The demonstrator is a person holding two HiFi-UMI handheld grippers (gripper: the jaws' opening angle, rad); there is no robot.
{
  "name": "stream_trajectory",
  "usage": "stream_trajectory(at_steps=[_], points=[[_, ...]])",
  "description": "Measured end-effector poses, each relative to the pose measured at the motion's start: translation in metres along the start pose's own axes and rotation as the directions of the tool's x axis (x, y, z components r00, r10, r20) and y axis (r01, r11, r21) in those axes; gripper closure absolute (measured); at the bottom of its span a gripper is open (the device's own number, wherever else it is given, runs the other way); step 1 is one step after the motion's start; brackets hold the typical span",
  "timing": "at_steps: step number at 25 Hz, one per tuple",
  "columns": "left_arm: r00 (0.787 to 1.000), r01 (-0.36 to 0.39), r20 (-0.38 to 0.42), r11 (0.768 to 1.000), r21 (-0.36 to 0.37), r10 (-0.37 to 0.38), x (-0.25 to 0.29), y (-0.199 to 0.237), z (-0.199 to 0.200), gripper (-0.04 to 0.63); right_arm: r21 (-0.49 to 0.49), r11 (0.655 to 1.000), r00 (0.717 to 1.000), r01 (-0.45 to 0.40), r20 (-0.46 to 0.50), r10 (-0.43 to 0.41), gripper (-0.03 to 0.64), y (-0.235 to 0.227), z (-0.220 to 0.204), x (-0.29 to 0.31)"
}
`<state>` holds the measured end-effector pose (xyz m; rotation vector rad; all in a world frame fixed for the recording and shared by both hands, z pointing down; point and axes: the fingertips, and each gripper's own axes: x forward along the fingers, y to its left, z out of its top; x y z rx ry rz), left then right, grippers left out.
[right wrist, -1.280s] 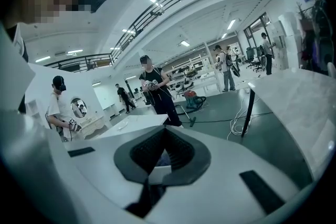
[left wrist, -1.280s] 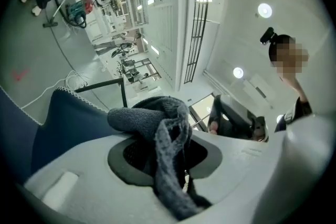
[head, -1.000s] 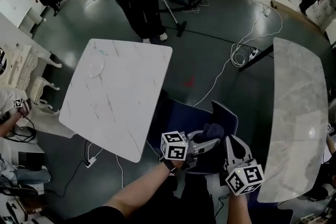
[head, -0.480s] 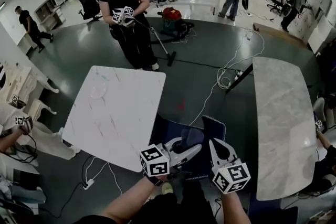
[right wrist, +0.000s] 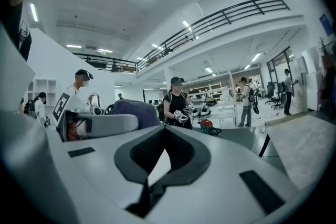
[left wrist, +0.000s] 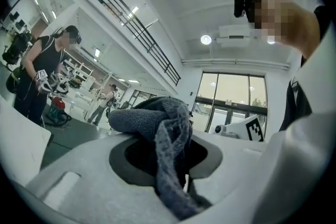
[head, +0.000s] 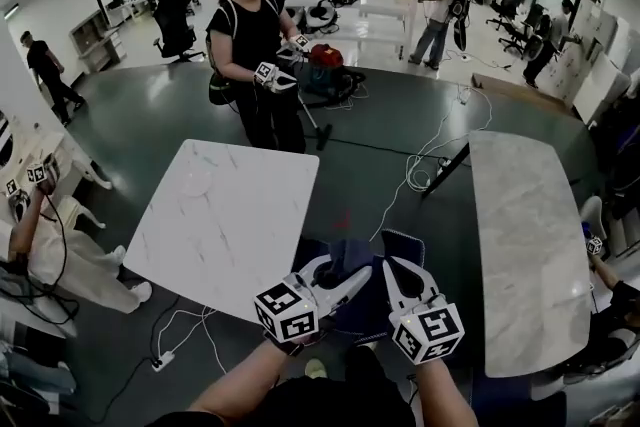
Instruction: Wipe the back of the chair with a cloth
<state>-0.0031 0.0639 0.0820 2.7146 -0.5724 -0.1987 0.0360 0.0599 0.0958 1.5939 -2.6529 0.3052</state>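
A dark blue cloth [head: 352, 256] sticks out of my left gripper [head: 345, 277], which is shut on it. In the left gripper view the cloth [left wrist: 167, 139] bunches up over the jaws and hangs down between them, at my left gripper [left wrist: 169, 157]. The dark blue chair [head: 312, 253] stands right under both grippers, its back [head: 408, 243] just past the tips. My right gripper [head: 392, 270] hovers beside the left one, shut and holding nothing. In the right gripper view my right gripper [right wrist: 160, 157] points at the cloth [right wrist: 134, 109] to its left.
A white marble table [head: 225, 215] stands left of the chair, and a long grey table [head: 525, 245] stands on the right. Cables [head: 430, 155] trail over the dark floor ahead. A person [head: 255, 55] with grippers stands beyond, near a red vacuum [head: 325, 57].
The head view has tilted up toward the room. Both grippers now sit lower and further left in the picture, closer together. The left one still holds the cloth.
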Motion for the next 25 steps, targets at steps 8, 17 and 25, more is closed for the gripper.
stream_trajectory(at_steps=[8, 17, 25], points=[[0.999, -0.037, 0.025, 0.997, 0.074, 0.035, -0.022, -0.017, 0.010, 0.488, -0.061, 0.998, 0.999, -0.028, 0.019, 0.030, 0.606, 0.037, 0.012, -0.007], [0.996, -0.085, 0.022, 0.990, 0.112, 0.083, -0.045, -0.019, 0.008, 0.488, -0.075, 0.997, 0.999, -0.036, 0.015, 0.037, 0.606, 0.058, 0.008, -0.010], [0.993, -0.117, 0.011, 0.983, 0.142, 0.116, -0.061, -0.020, 0.015, 0.488, -0.072, 0.996, 0.999, -0.051, 0.013, 0.052, 0.606, 0.076, 0.010, -0.009]])
